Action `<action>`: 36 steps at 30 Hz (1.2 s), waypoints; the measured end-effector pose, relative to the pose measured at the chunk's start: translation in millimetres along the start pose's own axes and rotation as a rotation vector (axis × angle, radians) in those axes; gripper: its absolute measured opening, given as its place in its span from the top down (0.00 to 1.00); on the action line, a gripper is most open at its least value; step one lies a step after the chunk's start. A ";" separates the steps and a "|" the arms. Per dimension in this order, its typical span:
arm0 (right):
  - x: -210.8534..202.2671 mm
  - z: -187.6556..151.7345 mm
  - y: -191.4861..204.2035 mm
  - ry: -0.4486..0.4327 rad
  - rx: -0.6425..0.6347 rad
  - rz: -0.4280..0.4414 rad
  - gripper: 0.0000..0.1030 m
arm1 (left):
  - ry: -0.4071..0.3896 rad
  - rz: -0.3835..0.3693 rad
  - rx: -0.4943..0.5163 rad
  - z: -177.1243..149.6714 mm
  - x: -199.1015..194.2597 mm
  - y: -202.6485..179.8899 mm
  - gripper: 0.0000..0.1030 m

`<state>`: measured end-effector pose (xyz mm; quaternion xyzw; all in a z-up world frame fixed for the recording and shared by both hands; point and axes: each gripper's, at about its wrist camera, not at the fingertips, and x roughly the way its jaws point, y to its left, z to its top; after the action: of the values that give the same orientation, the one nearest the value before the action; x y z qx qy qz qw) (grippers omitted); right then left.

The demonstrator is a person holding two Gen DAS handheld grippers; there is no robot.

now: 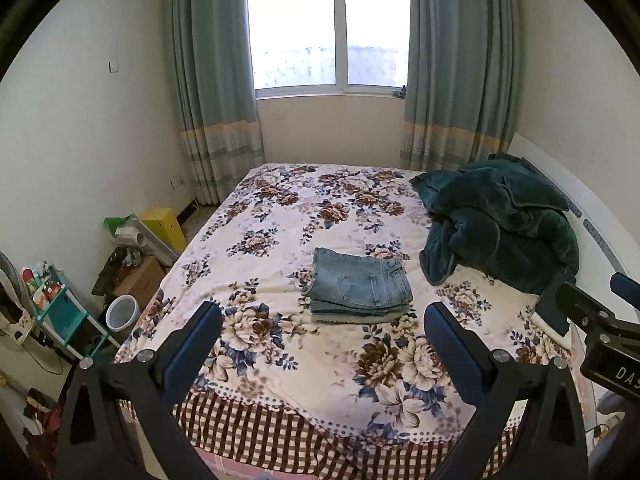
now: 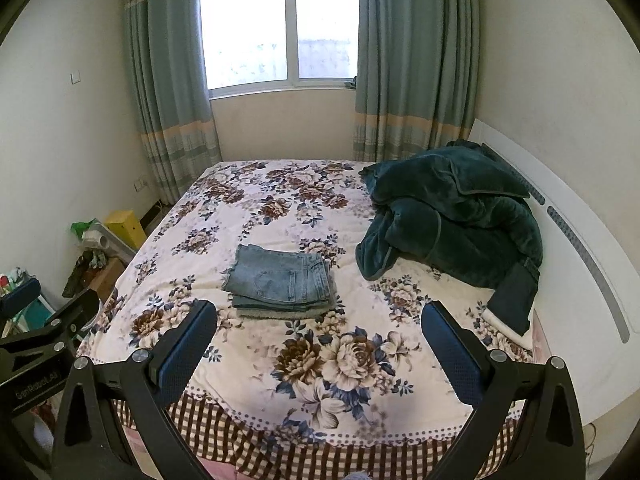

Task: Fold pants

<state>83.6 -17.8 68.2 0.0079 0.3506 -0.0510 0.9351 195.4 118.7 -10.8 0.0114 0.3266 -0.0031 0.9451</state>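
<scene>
Folded jeans [image 1: 360, 286] lie mid-bed on a floral sheet [image 1: 280, 360]. Both grippers hover apart from them, left gripper [image 1: 324, 320] and right gripper [image 2: 320, 320] with fingers spread and empty. Only the left view shows a white bin [image 1: 122, 312], perhaps a wastebasket. A green blanket [image 2: 452, 216] is heaped by the headboard [image 2: 568, 216]; curtains [image 2: 412, 60] frame a window [image 2: 280, 24].

Two handheld black two-finger grippers, left [image 1: 323, 320] and right [image 2: 319, 318]. Blue textured pads [image 2: 184, 350] on angular black fingers; silver round screws at pivots. White lettering on black bodies, partly legible.
</scene>
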 end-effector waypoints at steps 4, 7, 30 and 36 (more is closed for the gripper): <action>0.4 2.0 1.1 0.004 -0.003 0.004 0.00 | -0.011 -0.002 -0.016 2.0 -2.2 2.5 0.00; 0.6 4.6 2.9 0.007 -0.006 0.008 0.00 | -0.011 -0.002 -0.018 0.9 -2.6 3.1 0.00; 3.0 16.3 9.0 0.012 -0.016 0.024 0.00 | 0.004 0.002 -0.023 -4.2 -3.8 2.0 0.00; 4.8 17.7 8.2 0.012 -0.018 0.023 0.00 | 0.004 0.001 -0.022 -3.9 -3.7 1.8 0.00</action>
<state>99.5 -11.0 78.2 0.0037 0.3563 -0.0370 0.9336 190.1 120.6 -11.5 0.0011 0.3285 0.0009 0.9445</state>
